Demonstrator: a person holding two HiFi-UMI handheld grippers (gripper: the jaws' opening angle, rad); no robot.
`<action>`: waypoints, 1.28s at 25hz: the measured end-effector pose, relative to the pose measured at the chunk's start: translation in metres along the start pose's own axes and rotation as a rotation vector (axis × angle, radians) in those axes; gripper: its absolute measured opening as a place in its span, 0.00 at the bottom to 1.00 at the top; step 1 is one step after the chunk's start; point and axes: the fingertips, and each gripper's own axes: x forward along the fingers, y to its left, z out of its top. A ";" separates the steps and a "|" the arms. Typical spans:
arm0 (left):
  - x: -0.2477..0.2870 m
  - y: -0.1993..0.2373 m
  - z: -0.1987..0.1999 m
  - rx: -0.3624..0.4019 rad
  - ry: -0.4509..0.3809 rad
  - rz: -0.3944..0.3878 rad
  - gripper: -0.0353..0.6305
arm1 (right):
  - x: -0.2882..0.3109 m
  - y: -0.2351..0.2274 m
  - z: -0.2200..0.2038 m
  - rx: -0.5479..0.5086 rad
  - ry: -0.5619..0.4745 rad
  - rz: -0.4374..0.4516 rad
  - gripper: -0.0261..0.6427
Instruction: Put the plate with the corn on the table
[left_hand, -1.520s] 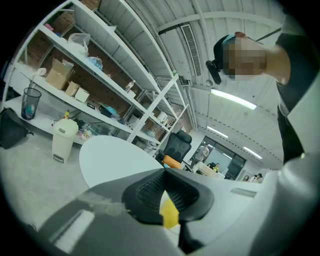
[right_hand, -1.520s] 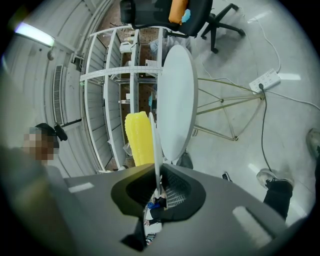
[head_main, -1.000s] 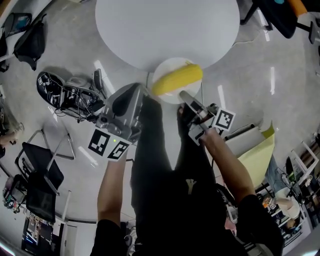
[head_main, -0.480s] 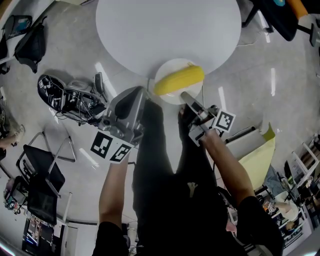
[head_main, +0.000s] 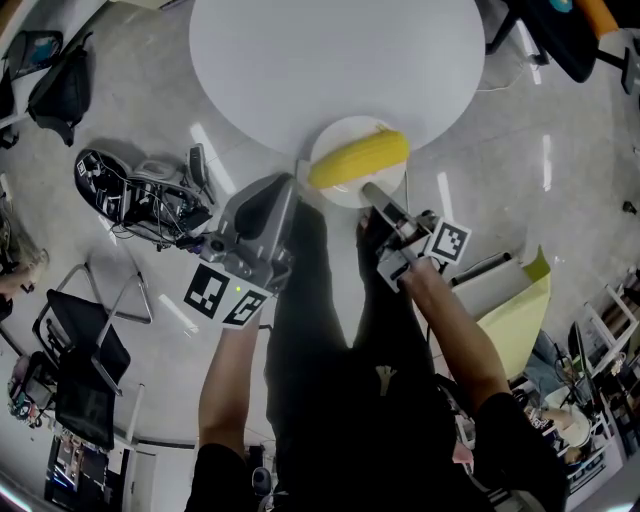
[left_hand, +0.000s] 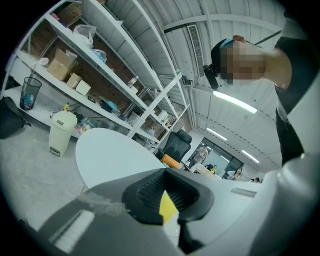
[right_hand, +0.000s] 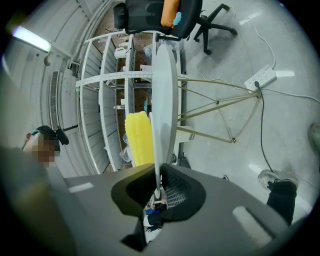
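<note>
Plate (head_main: 340, 193) with corn (head_main: 358, 160) sits directly ahead of my right claw (head_main: 370, 190), which is clamped on its near rim. The far rim overlaps the table (head_main: 330, 60) edge. My left claw (head_main: 288, 185) is narrow, empty and just beside the plate. I judge the step in hand to be the carry-in. The next move calls for advancing, lowering level and releasing.

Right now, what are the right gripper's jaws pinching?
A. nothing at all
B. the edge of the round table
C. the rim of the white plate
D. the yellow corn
C: in the right gripper view, the right gripper has its jaws shut on the thin rim of the white plate, seen edge-on, while the corn lies on the plate clear of the jaws.
</note>
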 end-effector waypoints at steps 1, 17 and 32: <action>0.000 0.000 0.000 -0.001 0.000 0.000 0.06 | 0.000 0.000 0.000 0.000 0.000 -0.001 0.08; -0.004 -0.001 -0.003 -0.015 0.002 -0.009 0.06 | 0.001 -0.017 -0.001 0.026 -0.023 -0.036 0.08; -0.005 0.000 -0.003 -0.024 -0.005 -0.013 0.06 | 0.002 -0.019 0.000 0.034 -0.043 -0.030 0.08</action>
